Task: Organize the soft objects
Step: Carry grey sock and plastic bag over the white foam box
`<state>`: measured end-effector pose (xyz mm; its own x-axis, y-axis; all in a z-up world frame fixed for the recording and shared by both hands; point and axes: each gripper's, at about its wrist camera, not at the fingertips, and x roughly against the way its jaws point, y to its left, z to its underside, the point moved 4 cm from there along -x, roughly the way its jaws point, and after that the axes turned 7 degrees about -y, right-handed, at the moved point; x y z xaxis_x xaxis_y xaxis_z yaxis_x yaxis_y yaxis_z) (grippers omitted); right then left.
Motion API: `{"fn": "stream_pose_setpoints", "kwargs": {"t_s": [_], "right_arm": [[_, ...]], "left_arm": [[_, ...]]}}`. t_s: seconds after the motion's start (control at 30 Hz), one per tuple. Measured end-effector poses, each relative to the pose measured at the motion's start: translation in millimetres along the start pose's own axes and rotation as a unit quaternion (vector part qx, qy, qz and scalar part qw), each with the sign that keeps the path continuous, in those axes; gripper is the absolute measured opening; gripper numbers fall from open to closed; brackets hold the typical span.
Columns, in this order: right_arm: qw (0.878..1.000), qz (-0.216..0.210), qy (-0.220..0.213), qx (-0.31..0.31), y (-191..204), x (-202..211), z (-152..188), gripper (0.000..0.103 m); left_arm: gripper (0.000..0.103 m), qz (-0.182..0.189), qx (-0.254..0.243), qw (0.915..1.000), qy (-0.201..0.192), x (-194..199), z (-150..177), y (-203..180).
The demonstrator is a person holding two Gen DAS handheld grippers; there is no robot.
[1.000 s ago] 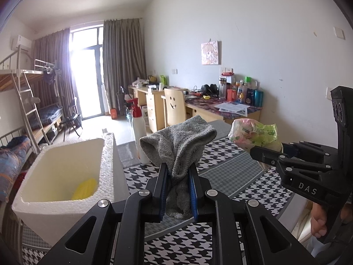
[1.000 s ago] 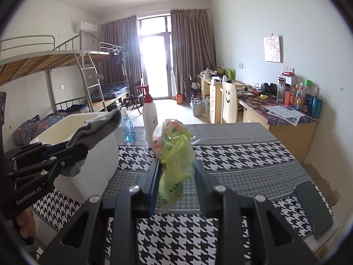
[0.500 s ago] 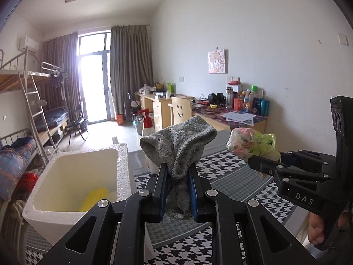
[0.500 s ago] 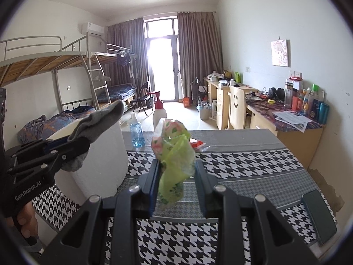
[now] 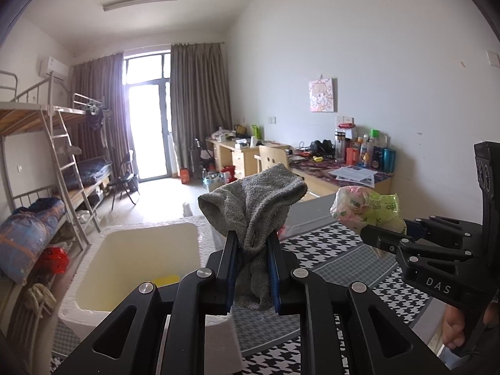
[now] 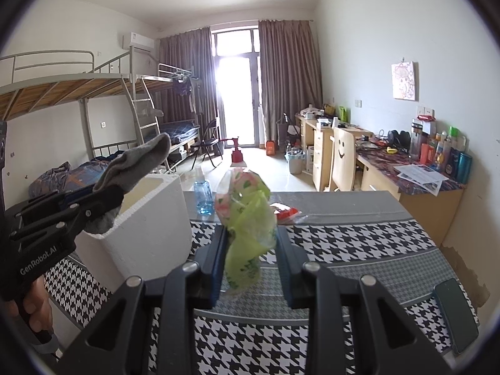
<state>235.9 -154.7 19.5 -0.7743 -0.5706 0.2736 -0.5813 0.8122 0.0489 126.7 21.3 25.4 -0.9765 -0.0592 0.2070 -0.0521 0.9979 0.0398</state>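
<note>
A grey sock [image 5: 253,206] stands bunched up between the pads of my left gripper [image 5: 252,243], which is shut on it. It hangs just right of a white foam box [image 5: 134,250] that has a yellow thing [image 5: 165,279] on its floor. My right gripper [image 6: 250,243] is shut on a crumpled green and pink plastic bag [image 6: 247,209] above the houndstooth table [image 6: 359,237]. The right gripper [image 5: 372,237] and the bag [image 5: 365,209] also show in the left wrist view. The left gripper [image 6: 106,197], the sock [image 6: 137,162] and the box [image 6: 150,218] appear in the right wrist view.
Behind the bag stand a blue bottle [image 6: 203,193] and a red-topped spray bottle [image 6: 237,156], with a red packet [image 6: 284,212] lying nearby. A dark phone [image 6: 454,312] lies at the table's right edge. Bunk beds [image 6: 62,84] line the left wall and desks [image 6: 406,172] the right.
The left gripper has tilted up a little, so the foam box and table sit lower in its view. Both grips are unchanged, and the right gripper has hardly moved.
</note>
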Motion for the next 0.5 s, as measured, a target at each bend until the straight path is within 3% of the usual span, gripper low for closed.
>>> {"fn": "stream_pose_setpoints", "kwargs": {"t_s": [0.5], "right_arm": [[1.0, -0.028, -0.003, 0.013, 22.1, -8.9, -7.7, 0.035]], "left_arm": [[0.019, -0.05, 0.025, 0.9984, -0.004, 4.0, -1.3, 34.3]]}}
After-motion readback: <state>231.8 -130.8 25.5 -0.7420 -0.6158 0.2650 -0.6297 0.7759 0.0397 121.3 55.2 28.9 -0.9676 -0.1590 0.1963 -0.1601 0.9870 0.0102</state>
